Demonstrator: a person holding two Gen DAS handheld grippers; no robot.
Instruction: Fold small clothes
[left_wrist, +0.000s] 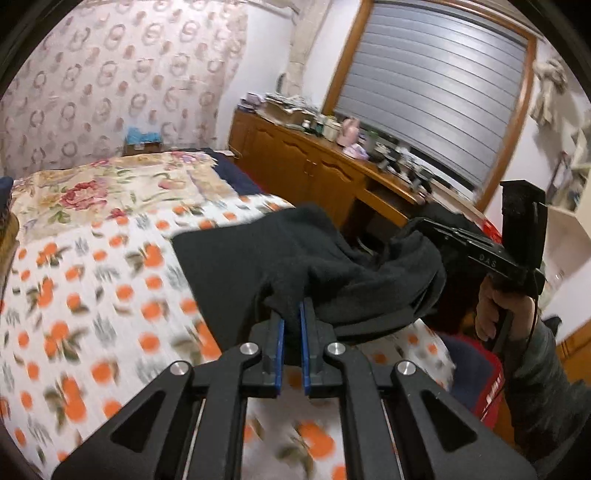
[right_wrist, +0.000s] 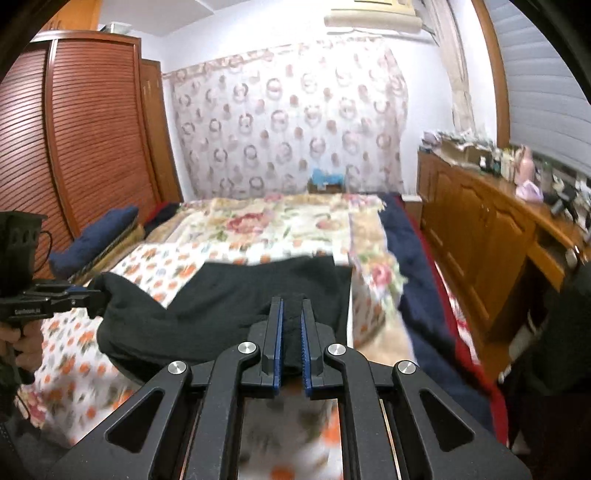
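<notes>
Both the left gripper (left_wrist: 291, 314) and right gripper (right_wrist: 291, 314) are pinching the black garment (left_wrist: 295, 258). Its far edge is motion-blurred at frame centre, and the fabric hides the fingertips.

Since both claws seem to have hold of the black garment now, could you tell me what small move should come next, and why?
Probably carry the gripped edge forward over the rest of the black knitted garment. The left claw and right claw are each shut on its near edge, which hangs raised above the orange-print bedsheet, while the far part lies flat. Laying near edge onto far edge would likely make the first fold.
</notes>
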